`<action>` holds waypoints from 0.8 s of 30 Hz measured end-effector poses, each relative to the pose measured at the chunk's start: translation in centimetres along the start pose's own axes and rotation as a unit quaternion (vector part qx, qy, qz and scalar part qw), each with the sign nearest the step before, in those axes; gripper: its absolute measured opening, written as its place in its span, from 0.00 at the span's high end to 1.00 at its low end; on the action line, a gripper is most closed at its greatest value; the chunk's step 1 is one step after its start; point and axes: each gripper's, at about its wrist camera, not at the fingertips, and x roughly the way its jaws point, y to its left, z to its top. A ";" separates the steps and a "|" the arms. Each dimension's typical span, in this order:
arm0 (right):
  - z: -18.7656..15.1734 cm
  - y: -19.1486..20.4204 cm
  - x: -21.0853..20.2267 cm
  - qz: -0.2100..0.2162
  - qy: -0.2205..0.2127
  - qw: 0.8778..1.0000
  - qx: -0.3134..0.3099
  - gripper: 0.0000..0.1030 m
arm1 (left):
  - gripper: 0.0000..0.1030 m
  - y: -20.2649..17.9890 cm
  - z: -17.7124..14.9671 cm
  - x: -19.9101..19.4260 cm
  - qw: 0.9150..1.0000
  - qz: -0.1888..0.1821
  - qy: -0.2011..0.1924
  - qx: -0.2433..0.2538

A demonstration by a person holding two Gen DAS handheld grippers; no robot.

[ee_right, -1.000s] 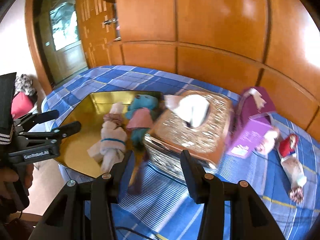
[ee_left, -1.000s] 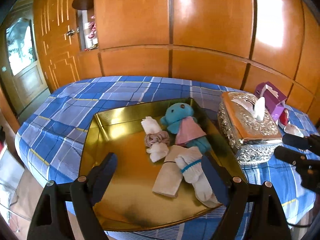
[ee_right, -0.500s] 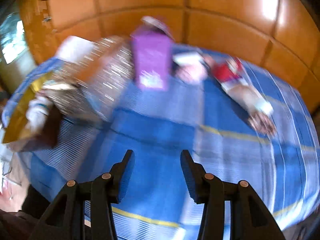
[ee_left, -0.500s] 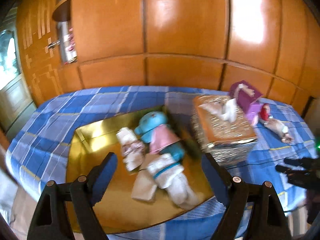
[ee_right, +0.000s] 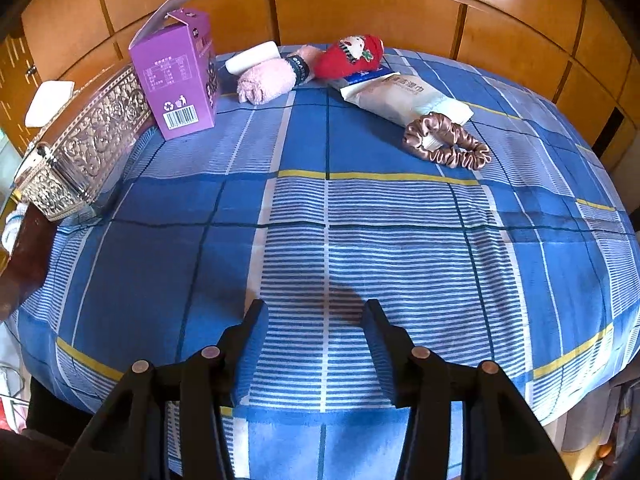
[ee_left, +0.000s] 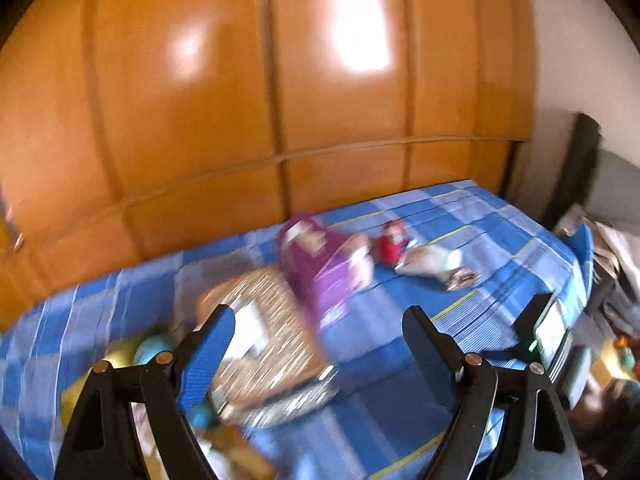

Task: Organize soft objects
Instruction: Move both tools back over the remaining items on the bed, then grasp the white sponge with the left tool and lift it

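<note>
Both tongs released, nothing held; soft items lie on the blue plaid table [ee_right: 320,220].
Satin scrunchie [ee_right: 446,140] judged light, slippery, squashy; best pinched across its ring by right tongs [ee_right: 314,320]; left tongs [ee_left: 320,332] blurred.

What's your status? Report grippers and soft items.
Left gripper open, empty. Right gripper open, empty. Bronze satin scrunchie, rolled pink towel, red plush untouched. Path clear.

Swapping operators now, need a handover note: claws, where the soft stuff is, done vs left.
Left claw: open, empty, view blurred.
Right claw: open, empty, over bare blue checked cloth.
Loose at the far edge: pink rolled towel, red plush, wipes pack, satin scrunchie.
Purple box and silver tissue box stand left.
Done: some soft items seem to sit in the gold tray, blurred.
Left: the four loose items.
</note>
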 end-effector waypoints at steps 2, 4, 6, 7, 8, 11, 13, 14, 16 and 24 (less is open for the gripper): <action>0.0 0.1 0.0 0.008 -0.002 1.000 0.001 0.45 | 0.16 -2.4 2.2 1.6 0.999 -0.013 0.000 0.030; 0.1 0.9 0.1 0.011 -0.003 1.000 0.003 0.43 | 0.20 -4.7 4.3 4.0 0.998 -0.018 0.010 0.053; 0.2 0.9 0.2 0.015 -0.005 1.000 0.004 0.42 | 0.29 -7.0 6.6 7.0 0.996 -0.038 0.026 0.071; 0.2 0.8 0.2 0.017 -0.005 1.000 0.006 0.41 | 0.36 -7.8 7.4 8.3 0.996 -0.037 0.039 0.075; 0.3 0.8 0.3 0.019 -0.006 1.000 0.008 0.41 | 0.40 -8.7 8.5 10.3 0.994 -0.036 0.060 0.083; 0.3 0.5 0.2 0.028 -0.007 0.999 0.016 0.41 | 0.65 -9.8 10.7 16.2 0.988 -0.034 0.126 0.079; 0.4 0.3 0.2 0.036 -0.007 0.999 0.024 0.41 | 0.66 -9.7 11.6 20.3 0.981 -0.032 0.181 0.062; 0.4 0.1 0.2 0.040 -0.007 0.999 0.027 0.41 | 0.66 -9.5 11.7 21.9 0.977 -0.026 0.203 0.054; 0.4 -0.2 0.2 0.048 -0.006 0.998 0.033 0.41 | 0.66 -8.8 11.6 25.0 0.967 -0.012 0.251 0.041; 0.7 -0.9 0.4 0.070 -0.005 0.996 0.051 0.41 | 0.60 -9.3 9.5 32.0 0.935 0.051 0.344 0.068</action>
